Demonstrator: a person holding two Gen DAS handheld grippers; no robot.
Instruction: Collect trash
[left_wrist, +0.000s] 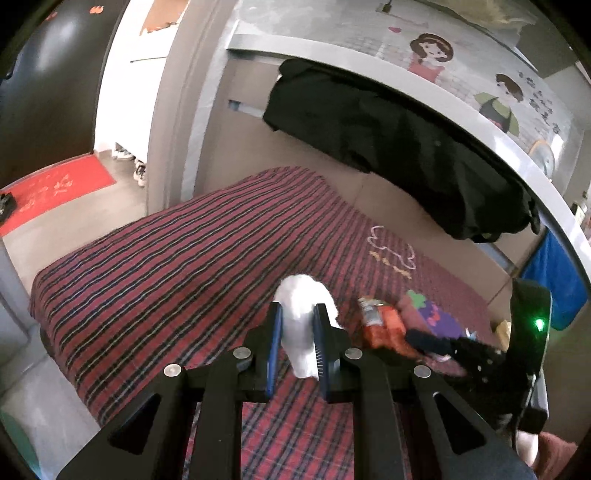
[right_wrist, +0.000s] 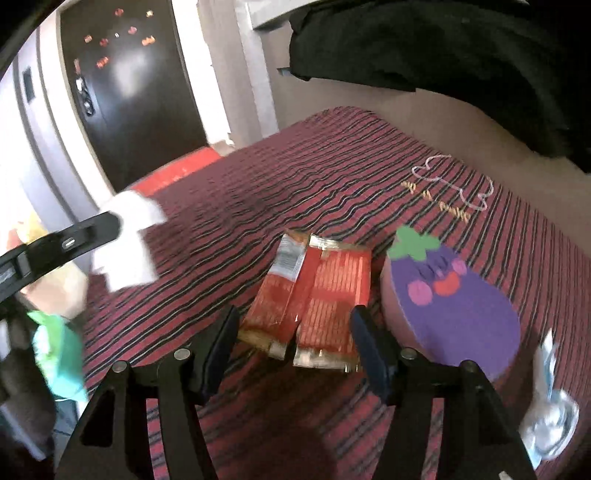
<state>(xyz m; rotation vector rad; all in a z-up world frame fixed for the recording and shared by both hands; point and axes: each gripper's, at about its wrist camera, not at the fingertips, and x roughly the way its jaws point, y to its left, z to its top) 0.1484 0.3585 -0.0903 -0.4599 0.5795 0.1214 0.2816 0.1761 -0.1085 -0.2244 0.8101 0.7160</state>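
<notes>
My left gripper (left_wrist: 298, 325) is shut on a crumpled white tissue (left_wrist: 303, 314), lifted above the red striped bedspread (left_wrist: 166, 258). From the right wrist view the same tissue (right_wrist: 127, 240) hangs at the left in the left gripper's fingers (right_wrist: 88, 230). My right gripper (right_wrist: 293, 328) stands open over a flattened red and orange snack wrapper (right_wrist: 317, 291) that lies on the bedspread (right_wrist: 258, 177); the wrapper's near end sits between the pads without being pressed. In the left wrist view the wrapper (left_wrist: 380, 321) lies just right of the tissue, with the right gripper (left_wrist: 424, 339) reaching toward it.
A purple eggplant cushion (right_wrist: 454, 306) lies right of the wrapper. A clear crinkled plastic piece (right_wrist: 550, 417) sits at the lower right. A black garment (left_wrist: 388, 147) hangs from the upper bunk rail. A green and white bag (right_wrist: 59, 354) shows at the left edge. A red doormat (left_wrist: 55, 188) lies by the dark door.
</notes>
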